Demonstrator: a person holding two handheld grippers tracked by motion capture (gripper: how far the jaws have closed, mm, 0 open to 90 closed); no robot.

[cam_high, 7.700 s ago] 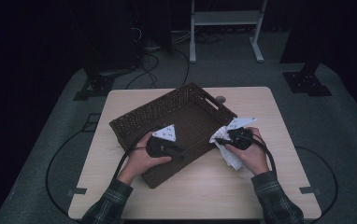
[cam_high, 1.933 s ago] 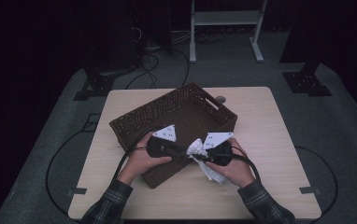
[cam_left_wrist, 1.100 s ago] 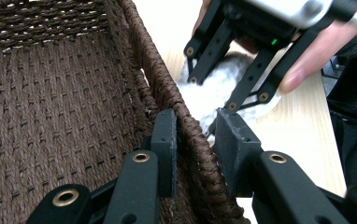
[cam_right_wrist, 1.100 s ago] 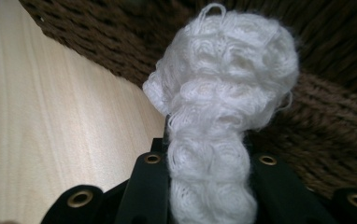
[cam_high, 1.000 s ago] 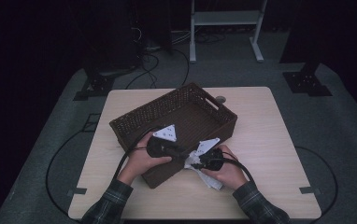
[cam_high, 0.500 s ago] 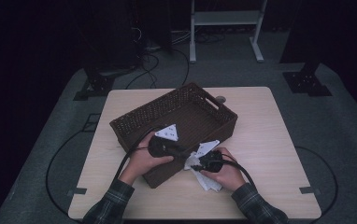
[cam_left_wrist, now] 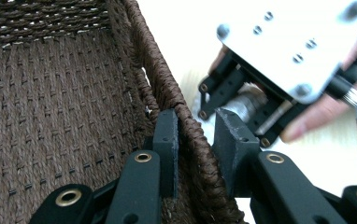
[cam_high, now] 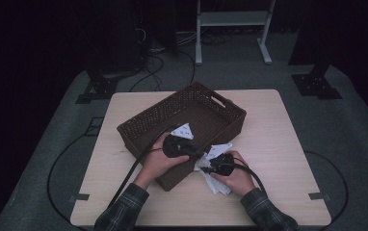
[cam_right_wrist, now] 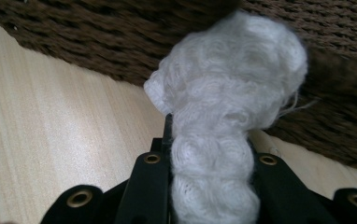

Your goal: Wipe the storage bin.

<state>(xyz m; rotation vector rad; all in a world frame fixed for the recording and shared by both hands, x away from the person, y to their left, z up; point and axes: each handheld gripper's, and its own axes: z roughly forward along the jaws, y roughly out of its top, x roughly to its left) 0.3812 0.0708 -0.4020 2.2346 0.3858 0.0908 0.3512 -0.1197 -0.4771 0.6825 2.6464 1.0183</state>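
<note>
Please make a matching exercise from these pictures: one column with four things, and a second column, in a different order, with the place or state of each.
Things:
1. dark brown woven wicker basket
2. white knitted cloth
3. left gripper
4. right gripper

Places or states:
A. jaws on either side of the basket's wall
B. bunched up between two black jaws
C. stands on the light wooden table
D. shut on the cloth beside the basket

Pairs: 1-C, 2-B, 3-A, 4-D
</note>
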